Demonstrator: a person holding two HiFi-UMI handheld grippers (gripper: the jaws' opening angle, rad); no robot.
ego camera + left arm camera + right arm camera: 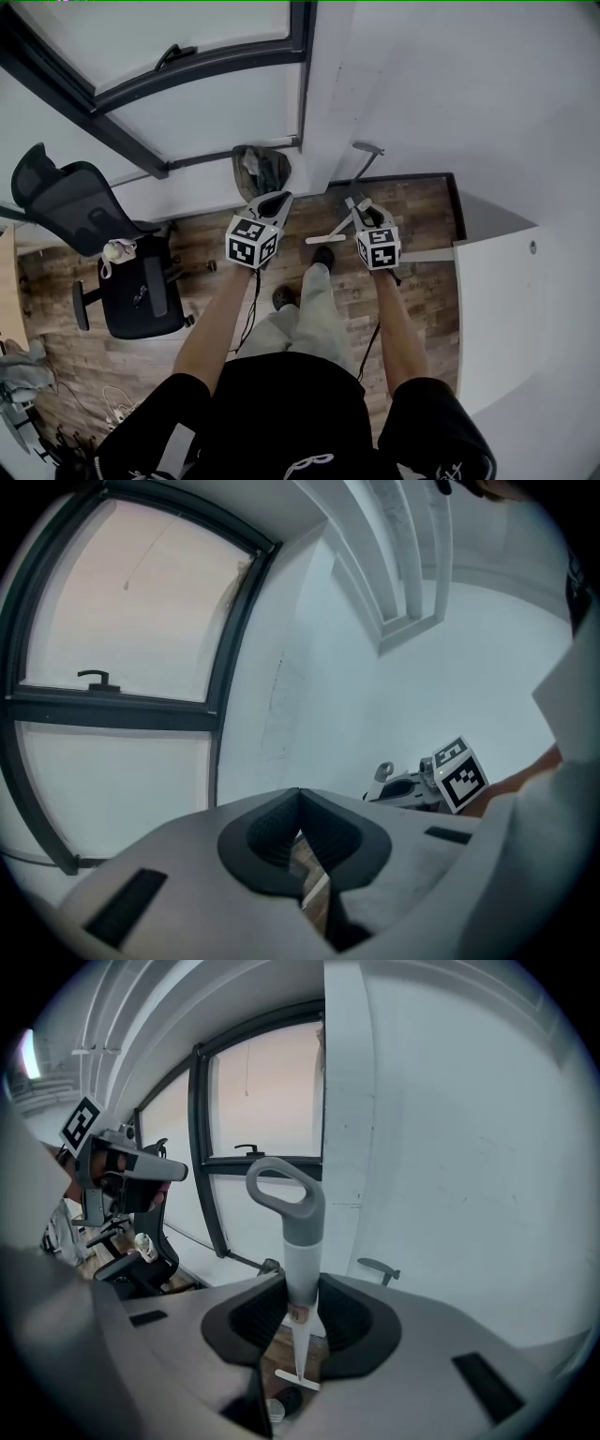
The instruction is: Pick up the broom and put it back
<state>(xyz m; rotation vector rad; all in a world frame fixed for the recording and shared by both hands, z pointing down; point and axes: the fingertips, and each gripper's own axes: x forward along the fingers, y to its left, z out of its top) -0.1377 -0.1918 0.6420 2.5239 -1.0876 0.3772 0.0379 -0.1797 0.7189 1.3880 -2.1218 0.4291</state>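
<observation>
We hold the broom (pixel 302 1241) in our right gripper (pixel 302 1309). Its jaws are clamped narrow on the pale shaft just below the grey loop handle, which rises at twelve o'clock from the pads. In the head view the broom (pixel 326 238) hangs upright over the wooden floor (pixel 422 202), with its white foot bar at one o'clock from our shoe (pixel 322 256). Our left gripper (pixel 298 829) is empty, its jaw tips meeting. In the head view it (pixel 275 202) sits at nine o'clock from the right gripper (pixel 361 208). A dark bag (pixel 261 171) lies against the wall at twelve o'clock from the left gripper. An office chair (pixel 122 272) stands at nine o'clock from us.
</observation>
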